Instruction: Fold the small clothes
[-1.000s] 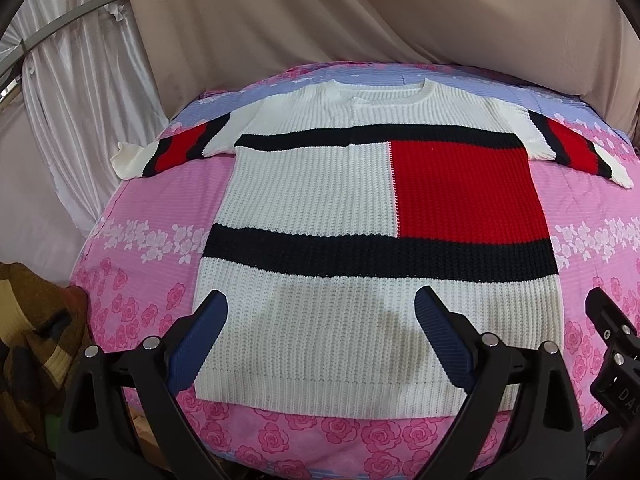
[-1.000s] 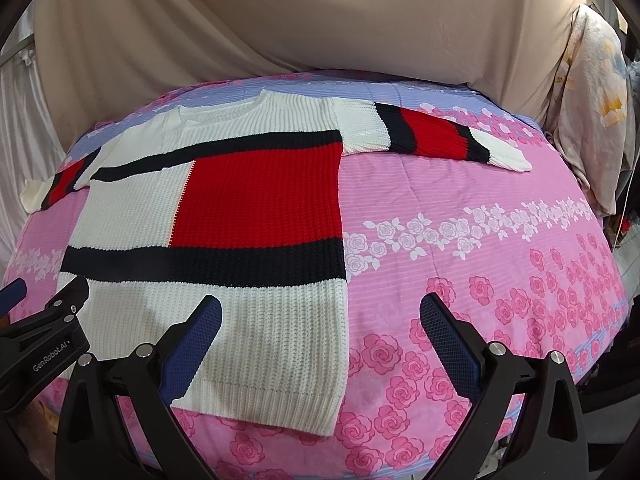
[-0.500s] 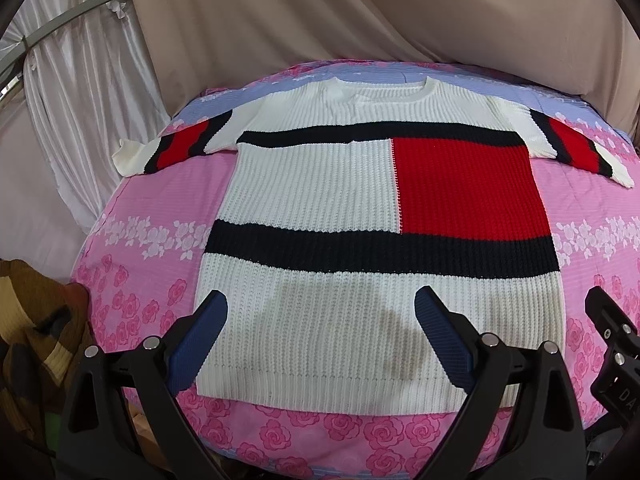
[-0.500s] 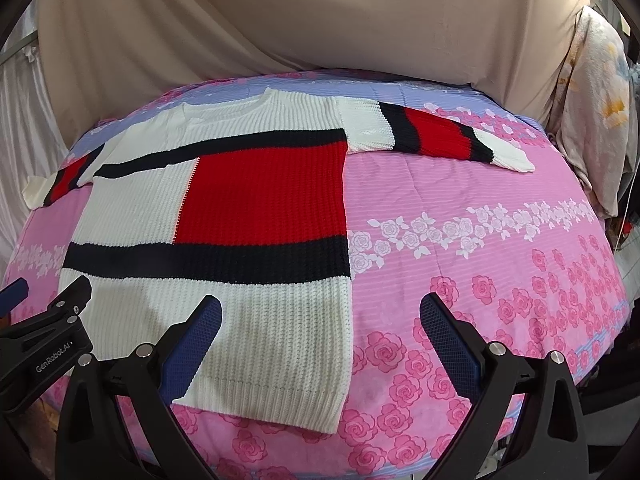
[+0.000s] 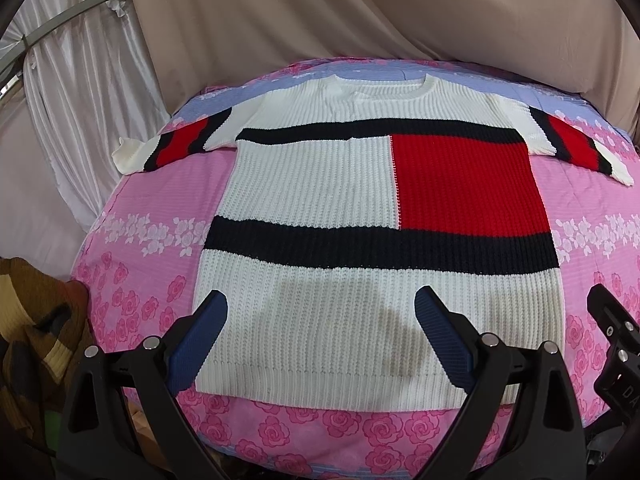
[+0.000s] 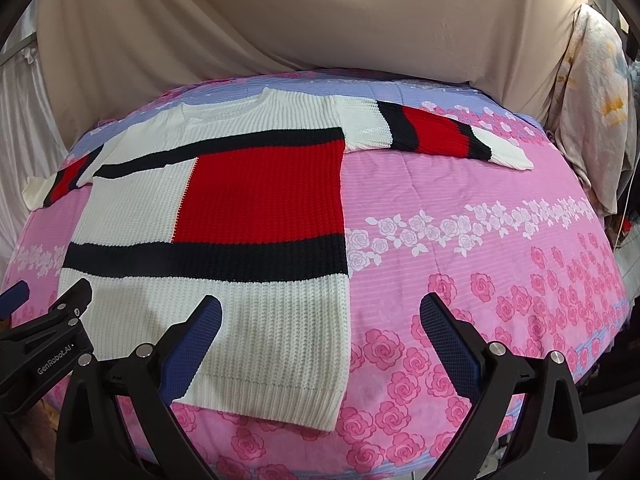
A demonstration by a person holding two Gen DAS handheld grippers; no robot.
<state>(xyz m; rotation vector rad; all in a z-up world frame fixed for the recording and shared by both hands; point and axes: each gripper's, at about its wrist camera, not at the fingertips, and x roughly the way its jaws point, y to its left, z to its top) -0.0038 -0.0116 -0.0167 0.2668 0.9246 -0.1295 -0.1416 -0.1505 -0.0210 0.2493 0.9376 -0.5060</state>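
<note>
A white knit sweater [image 5: 320, 184] with black bands and a red block lies flat, front up, on the pink rose-print sheet [image 5: 152, 208]. Both sleeves are spread out to the sides. In the right wrist view the sweater [image 6: 256, 196] fills the left half. My left gripper [image 5: 322, 320] is open and empty above the sweater's hem, near the front edge. My right gripper [image 6: 320, 324] is open and empty above the hem's right corner. The left gripper also shows at the left edge of the right wrist view [image 6: 44, 328].
Beige drapes [image 5: 360, 12] hang behind the table. A brown checked cloth [image 5: 36, 332] lies off the left edge. A pale floral cloth [image 6: 596, 92] hangs at the right. Bare pink sheet [image 6: 480, 216] lies right of the sweater.
Both grippers have drawn back and risen slightly, so the sweater's hem sits a little higher in both views. The sweater has not moved.
</note>
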